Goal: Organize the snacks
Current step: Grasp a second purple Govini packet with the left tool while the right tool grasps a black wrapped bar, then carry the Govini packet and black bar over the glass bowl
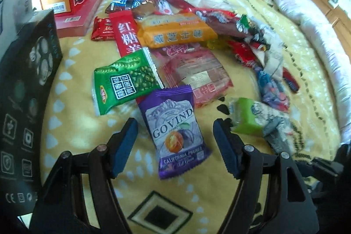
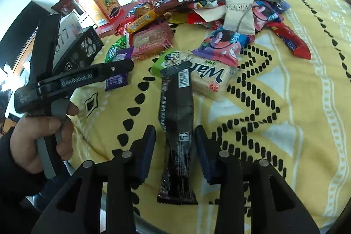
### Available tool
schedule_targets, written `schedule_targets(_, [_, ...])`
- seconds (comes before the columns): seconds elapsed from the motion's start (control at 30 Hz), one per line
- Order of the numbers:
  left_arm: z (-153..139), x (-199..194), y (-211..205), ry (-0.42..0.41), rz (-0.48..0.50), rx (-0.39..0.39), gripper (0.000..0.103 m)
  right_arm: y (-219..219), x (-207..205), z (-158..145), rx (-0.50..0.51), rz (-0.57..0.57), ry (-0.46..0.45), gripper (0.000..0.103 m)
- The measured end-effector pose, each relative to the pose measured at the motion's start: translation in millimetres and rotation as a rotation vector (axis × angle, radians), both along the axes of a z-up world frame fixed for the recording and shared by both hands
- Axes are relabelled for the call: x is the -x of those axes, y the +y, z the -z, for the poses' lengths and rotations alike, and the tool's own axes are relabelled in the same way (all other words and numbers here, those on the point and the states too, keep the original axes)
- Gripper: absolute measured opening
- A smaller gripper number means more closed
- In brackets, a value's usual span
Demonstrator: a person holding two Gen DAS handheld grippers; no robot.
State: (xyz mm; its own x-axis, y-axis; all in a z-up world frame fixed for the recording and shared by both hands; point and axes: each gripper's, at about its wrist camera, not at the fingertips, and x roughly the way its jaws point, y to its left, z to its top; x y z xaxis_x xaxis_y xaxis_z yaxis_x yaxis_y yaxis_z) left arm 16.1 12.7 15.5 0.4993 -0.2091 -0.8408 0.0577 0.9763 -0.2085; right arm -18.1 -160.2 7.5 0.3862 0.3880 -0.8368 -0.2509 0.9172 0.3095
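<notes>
Black snack bar (image 2: pixel 176 124) between right gripper (image 2: pixel 174 152) fingers.

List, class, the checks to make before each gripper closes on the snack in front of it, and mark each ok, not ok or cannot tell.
1. Left gripper open: ok.
2. Purple prune packet between its fingers: ok.
3. Right gripper open: ok.
4. Black snack bar between its fingers: ok.
5. Bar free of other snacks: not ok, its far end overlaps the green-ended cracker pack.
6. Where the snacks should go: cannot tell.
</notes>
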Motion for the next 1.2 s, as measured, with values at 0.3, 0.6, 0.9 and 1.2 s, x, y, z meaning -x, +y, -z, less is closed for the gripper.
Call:
schedule_targets(0.3, [-3,13,2,-0.029,0.064,-0.029,0.027,-5,-3,8,0.000,0.035,-0.003,0.026])
schedule_targets(0.6, [-38,35,2,-0.101,0.162,0.048,0.020,-14,1,5,-0.059,0.071,-0.008,0.025])
schedule_targets(0.9, [-71,40,4,-0.163,0.155,0.095,0.020,-22,7,-13,-0.062,0.088,-0.051,0.025])
schedule_targets(1.2, [-146,61,22,-0.353,0.143,0.079,0.020,-14,3,-62,-0.061,0.074,-0.136,0.025])
